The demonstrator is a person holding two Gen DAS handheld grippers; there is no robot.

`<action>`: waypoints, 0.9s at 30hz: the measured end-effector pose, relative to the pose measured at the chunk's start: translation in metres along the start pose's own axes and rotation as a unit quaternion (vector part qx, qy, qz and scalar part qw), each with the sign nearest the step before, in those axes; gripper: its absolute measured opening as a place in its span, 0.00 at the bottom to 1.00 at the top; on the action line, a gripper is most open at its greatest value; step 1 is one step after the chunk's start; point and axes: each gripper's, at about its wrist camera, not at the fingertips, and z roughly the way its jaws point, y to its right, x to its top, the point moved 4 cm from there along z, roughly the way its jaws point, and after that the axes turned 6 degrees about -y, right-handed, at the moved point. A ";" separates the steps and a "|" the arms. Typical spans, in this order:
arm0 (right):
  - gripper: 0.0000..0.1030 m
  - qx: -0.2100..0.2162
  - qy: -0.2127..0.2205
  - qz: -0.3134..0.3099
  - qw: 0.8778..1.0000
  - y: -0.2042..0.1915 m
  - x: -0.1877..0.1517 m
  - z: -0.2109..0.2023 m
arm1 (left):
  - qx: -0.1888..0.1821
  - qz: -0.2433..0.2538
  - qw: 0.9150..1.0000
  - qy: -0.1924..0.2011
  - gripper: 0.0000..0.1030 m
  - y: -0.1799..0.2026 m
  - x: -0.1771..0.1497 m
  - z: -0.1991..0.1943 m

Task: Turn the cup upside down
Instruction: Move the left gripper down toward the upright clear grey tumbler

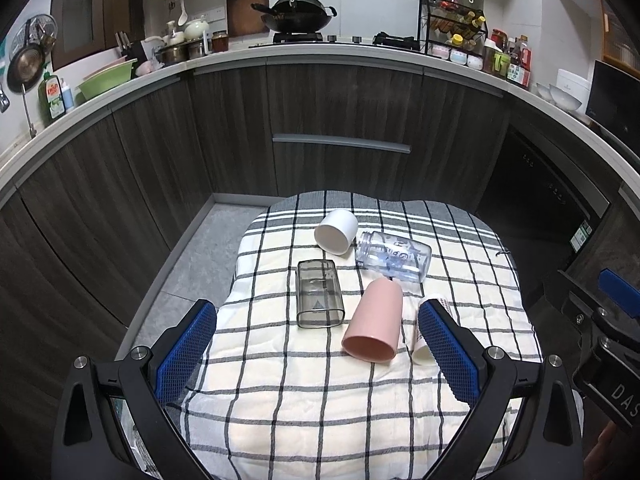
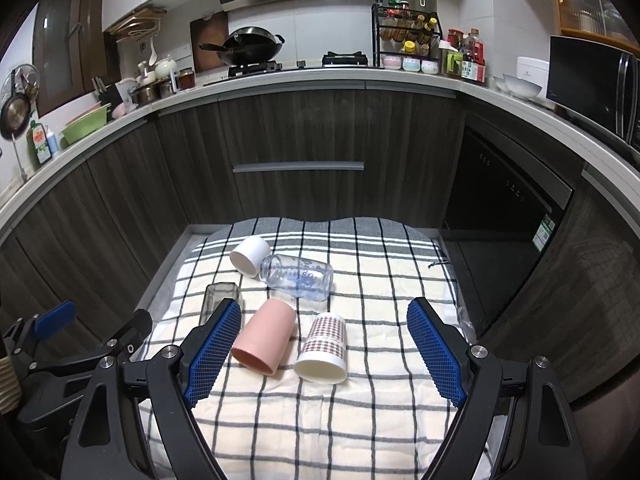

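Several cups lie on their sides on a checked towel (image 1: 304,400) (image 2: 320,420). A pink cup (image 1: 374,326) (image 2: 265,336) lies with its mouth toward me. A patterned white cup (image 2: 323,350) lies right of it, half hidden behind my left finger in the left wrist view (image 1: 420,344). A grey square cup (image 1: 319,300) (image 2: 218,298), a white cup (image 1: 336,231) (image 2: 250,256) and a clear bottle (image 1: 394,256) (image 2: 298,277) lie farther back. My left gripper (image 1: 318,334) is open, above the near towel. My right gripper (image 2: 324,330) is open, before the patterned cup.
Dark wooden cabinets (image 1: 340,120) under a white counter curve behind the towel. A dishwasher front (image 2: 500,200) stands at the right. Grey floor tiles (image 1: 224,232) show left of the towel. The right gripper's body (image 1: 600,332) shows at the right edge of the left wrist view.
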 end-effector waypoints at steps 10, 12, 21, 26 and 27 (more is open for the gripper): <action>0.83 -0.002 -0.017 0.004 1.000 0.004 0.010 0.028 | 0.000 -0.004 1.000 -0.015 1.00 0.002 0.014 0.028; 0.82 -0.002 -0.022 0.006 1.000 0.006 0.011 0.035 | -0.001 -0.007 1.000 -0.021 1.00 0.001 0.015 0.036; 0.83 -0.007 -0.043 0.009 0.999 0.006 0.011 0.074 | 0.006 -0.008 0.999 -0.046 0.99 -0.001 0.018 0.081; 0.82 -0.011 -0.056 0.011 0.998 0.004 0.012 0.096 | 0.011 -0.017 0.998 -0.064 0.99 -0.005 0.019 0.109; 0.83 -0.012 -0.058 0.011 0.998 0.003 0.012 0.100 | 0.012 -0.018 0.997 -0.068 0.99 -0.006 0.019 0.114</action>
